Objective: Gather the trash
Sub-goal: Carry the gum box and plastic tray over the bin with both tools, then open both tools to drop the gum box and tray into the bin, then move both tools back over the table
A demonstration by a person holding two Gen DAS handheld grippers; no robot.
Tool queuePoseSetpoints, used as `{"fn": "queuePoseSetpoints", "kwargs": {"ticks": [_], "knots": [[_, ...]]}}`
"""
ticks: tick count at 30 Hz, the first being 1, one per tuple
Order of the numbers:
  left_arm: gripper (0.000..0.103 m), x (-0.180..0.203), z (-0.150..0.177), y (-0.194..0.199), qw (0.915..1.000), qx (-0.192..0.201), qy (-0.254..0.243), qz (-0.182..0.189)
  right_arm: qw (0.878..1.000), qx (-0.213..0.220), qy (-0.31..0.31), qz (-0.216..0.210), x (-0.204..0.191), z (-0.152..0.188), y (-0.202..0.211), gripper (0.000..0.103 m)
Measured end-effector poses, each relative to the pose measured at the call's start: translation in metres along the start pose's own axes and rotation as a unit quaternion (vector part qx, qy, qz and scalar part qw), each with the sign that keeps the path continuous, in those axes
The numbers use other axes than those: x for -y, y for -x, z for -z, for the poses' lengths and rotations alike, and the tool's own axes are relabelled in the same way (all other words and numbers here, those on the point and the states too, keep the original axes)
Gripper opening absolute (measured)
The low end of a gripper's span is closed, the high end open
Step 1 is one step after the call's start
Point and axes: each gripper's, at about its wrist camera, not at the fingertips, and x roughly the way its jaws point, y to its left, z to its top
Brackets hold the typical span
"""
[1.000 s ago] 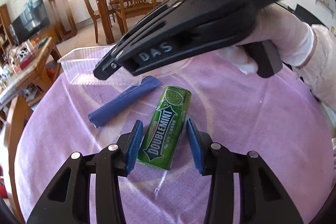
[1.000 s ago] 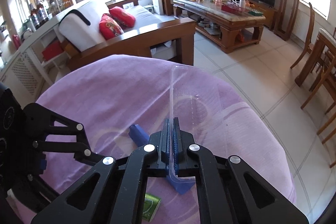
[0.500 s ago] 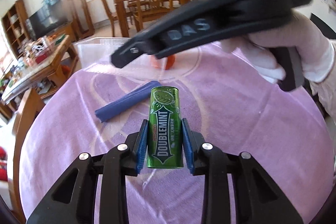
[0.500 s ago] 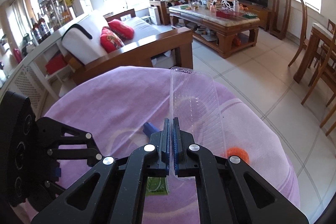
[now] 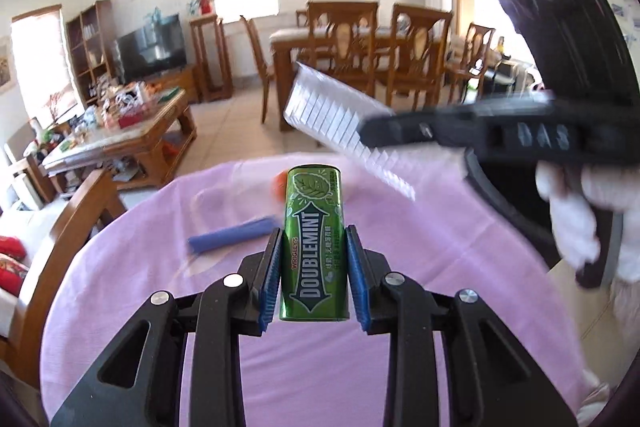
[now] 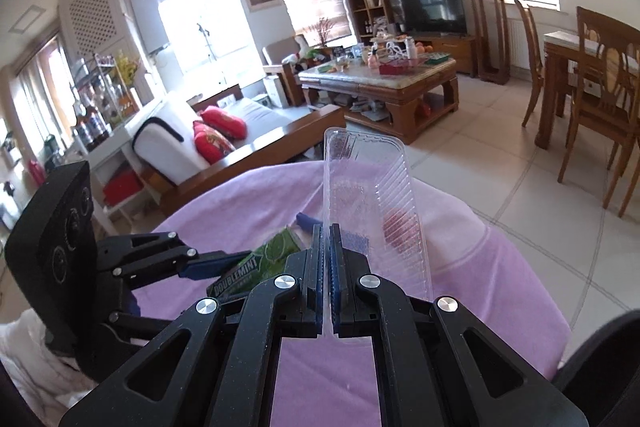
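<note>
Clearly gripped, a green metal gum tin (image 5: 313, 242) printed "WRIGLEY'S DOUBLEMINT" in white lettering stands between the blue pads of the left gripper (image 5: 313, 265), raised above the round table under a lilac cloth (image 5: 420, 291); those jaws have just been closing and now press on both its sides. Beyond the tin, on the cloth, lie a rolled dark-blue wrapper (image 5: 230, 234) and, further off, a blurred orange scrap (image 5: 279, 185). Right of the tin, the right gripper (image 6: 328, 273), its black arm marked "DAS", is clamped tight on the thin wall of a clear ribbed plastic tray (image 6: 372, 195), which hangs tilted in the air above the table's far edge.
</note>
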Motion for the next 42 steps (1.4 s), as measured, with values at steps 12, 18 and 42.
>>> {"fn": "queuePoseSetpoints", "kwargs": {"ticks": [12, 18, 42], "knots": [[0.030, 0.140, -0.034, -0.005, 0.9933, 0.023, -0.053, 0.100, 0.987, 0.066, -0.095, 0.110, 0.103, 0.102, 0.168, 0.004], [0.030, 0.188, -0.043, -0.046, 0.9869, -0.006, -0.046, 0.155, 0.974, 0.063, -0.148, 0.158, 0.160, 0.151, 0.205, 0.004], [0.060, 0.230, -0.043, -0.096, 0.9838, -0.056, -0.058, 0.160, 0.960, 0.054, -0.195, 0.194, 0.207, 0.187, 0.206, 0.045]]}}
